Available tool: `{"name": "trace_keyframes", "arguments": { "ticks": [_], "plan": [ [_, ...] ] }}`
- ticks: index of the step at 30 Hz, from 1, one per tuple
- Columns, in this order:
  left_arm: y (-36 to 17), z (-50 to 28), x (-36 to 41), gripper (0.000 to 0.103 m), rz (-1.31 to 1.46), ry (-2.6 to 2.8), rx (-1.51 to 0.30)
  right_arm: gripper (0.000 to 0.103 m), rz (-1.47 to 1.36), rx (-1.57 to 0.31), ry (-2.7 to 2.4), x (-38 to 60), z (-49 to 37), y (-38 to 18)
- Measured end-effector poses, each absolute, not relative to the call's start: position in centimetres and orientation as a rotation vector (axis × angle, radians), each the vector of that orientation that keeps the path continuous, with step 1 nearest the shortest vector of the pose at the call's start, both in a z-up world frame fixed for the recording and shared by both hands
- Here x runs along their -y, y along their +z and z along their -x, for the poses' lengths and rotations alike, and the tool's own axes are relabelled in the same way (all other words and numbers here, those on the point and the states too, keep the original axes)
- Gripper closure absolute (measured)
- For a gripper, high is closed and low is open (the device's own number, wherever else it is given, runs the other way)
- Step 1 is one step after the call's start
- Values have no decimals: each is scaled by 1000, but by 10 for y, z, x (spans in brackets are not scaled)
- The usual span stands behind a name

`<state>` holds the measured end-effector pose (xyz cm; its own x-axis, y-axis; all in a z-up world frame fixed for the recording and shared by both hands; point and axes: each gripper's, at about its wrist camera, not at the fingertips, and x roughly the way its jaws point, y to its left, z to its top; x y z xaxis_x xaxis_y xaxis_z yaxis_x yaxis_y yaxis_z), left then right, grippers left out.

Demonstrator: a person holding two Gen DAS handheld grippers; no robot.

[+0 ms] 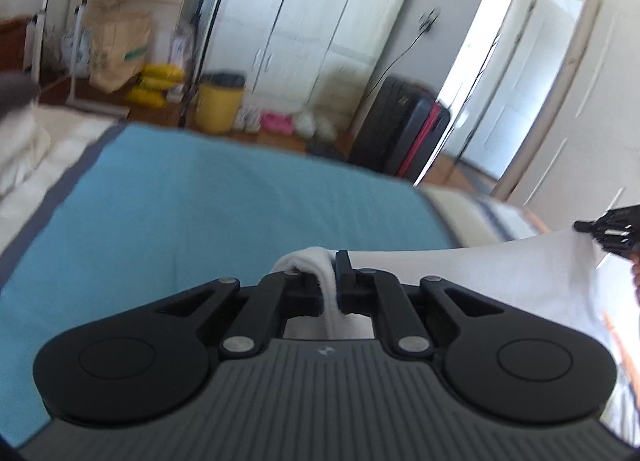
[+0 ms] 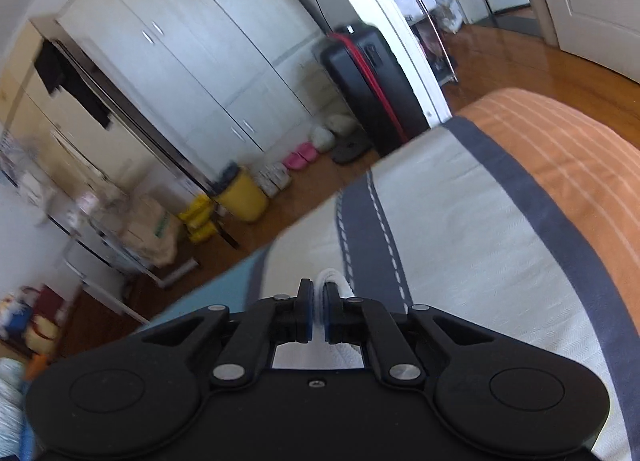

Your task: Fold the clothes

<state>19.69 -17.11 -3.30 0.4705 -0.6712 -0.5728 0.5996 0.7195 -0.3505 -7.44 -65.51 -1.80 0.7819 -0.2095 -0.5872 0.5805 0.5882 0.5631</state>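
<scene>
My left gripper (image 1: 329,275) is shut on a fold of a white garment (image 1: 500,273), held up above the bed's blue cover (image 1: 208,213). The cloth stretches taut to the right, where my right gripper (image 1: 600,231) pinches its other corner. In the right wrist view, my right gripper (image 2: 318,305) is shut on a white ribbed edge of the same garment (image 2: 332,279), above the bed's white, grey and orange striped cover (image 2: 480,229). Most of the garment hangs out of sight below both grippers.
Beyond the bed stand white wardrobes (image 1: 304,21), a yellow bin (image 1: 218,101), a black suitcase (image 1: 400,129), pink slippers (image 1: 276,121) and paper bags (image 1: 120,49). A white pillow (image 1: 20,149) lies at the bed's left. An open doorway (image 1: 520,93) is at right.
</scene>
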Motion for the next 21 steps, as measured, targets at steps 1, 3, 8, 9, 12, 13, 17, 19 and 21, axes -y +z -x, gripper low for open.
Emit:
{"name": "trace_keyframes", "arguments": {
  "ticks": [1, 3, 8, 9, 12, 13, 17, 19, 21],
  "plan": [
    [-38, -199, 174, 96, 94, -752, -792, 84, -851, -519, -482, 656, 69, -24],
    [-36, -188, 173, 62, 73, -689, -815, 56, -828, -555, -484, 645, 76, -28],
    [-19, -146, 152, 33, 7, -742, -733, 40, -733, -642, -491, 613, 101, -32],
    [-17, -143, 148, 33, 19, -753, -757, 40, -714, -659, -492, 607, 106, -33],
    [-29, -137, 144, 28, -5, -758, -906, 40, -656, -710, -496, 588, 121, -35],
    [-35, -135, 144, 27, -30, -748, -966, 39, -637, -727, -497, 581, 126, -36],
    [-56, -110, 123, 26, -93, -668, -1059, 41, -571, -838, -559, 571, 145, -56],
    [-58, -102, 110, 24, -56, -684, -1079, 41, -542, -840, -612, 574, 158, -60],
    [-59, -99, 101, 24, -42, -682, -1104, 40, -512, -841, -665, 577, 172, -64]
  ]
}}
